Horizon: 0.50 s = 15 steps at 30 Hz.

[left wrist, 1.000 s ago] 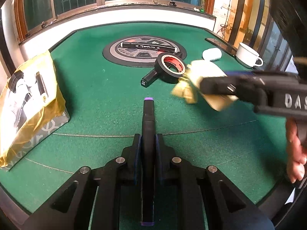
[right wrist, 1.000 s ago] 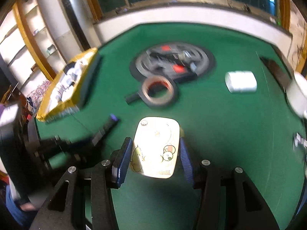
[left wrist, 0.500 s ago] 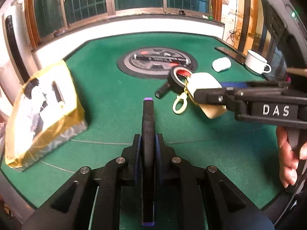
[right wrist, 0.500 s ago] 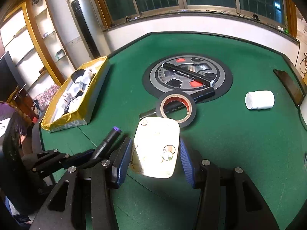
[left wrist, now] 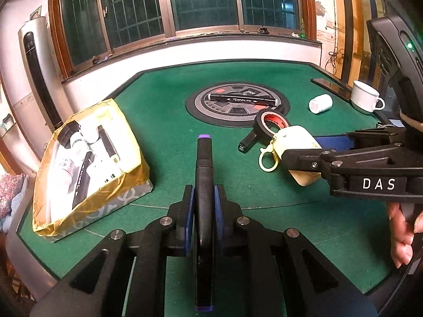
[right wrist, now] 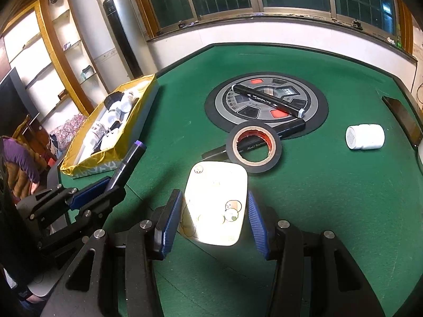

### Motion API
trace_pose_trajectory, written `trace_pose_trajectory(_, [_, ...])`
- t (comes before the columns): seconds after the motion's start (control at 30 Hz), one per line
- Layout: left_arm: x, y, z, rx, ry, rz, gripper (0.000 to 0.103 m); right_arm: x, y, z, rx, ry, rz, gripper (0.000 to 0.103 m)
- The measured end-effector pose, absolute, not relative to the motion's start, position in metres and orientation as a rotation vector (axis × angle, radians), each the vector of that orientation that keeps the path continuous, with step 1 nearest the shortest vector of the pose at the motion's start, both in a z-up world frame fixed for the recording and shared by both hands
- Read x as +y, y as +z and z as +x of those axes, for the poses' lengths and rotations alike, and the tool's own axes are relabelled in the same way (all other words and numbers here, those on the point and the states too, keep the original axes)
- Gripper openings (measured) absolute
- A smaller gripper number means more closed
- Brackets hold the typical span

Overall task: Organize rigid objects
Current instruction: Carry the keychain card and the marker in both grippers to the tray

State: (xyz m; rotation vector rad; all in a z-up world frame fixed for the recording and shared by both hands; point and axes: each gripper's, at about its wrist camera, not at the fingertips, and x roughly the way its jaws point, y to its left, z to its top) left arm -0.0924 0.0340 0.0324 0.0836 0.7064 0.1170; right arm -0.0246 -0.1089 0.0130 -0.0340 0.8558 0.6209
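left gripper [left wrist: 203, 198] pinching black marker [left wrist: 203, 169], right gripper [right wrist: 215, 211] clamped on cream case [right wrist: 216, 200], both above the near felt. gold box [left wrist: 132, 185] sits far left. i'd drop the marker lengthwise beside the other pens, case second, clearing the rim.

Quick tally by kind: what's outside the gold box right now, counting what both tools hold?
Markers: 3 (held marker in left tool, disc marker, marker under tape)
Tape roll: 1
White bottle: 1
Cream case (in right tool): 1
Cup: 1
Total: 7
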Motion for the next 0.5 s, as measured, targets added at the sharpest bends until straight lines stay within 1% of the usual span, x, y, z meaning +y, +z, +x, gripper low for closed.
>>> trace_pose_trajectory(0.5, [0.045, 0.043, -0.104, 0.665, 0.134, 0.055, 0.013, -0.096, 0.013, -0.035, 0.861, 0.625, -0.049, 0.044])
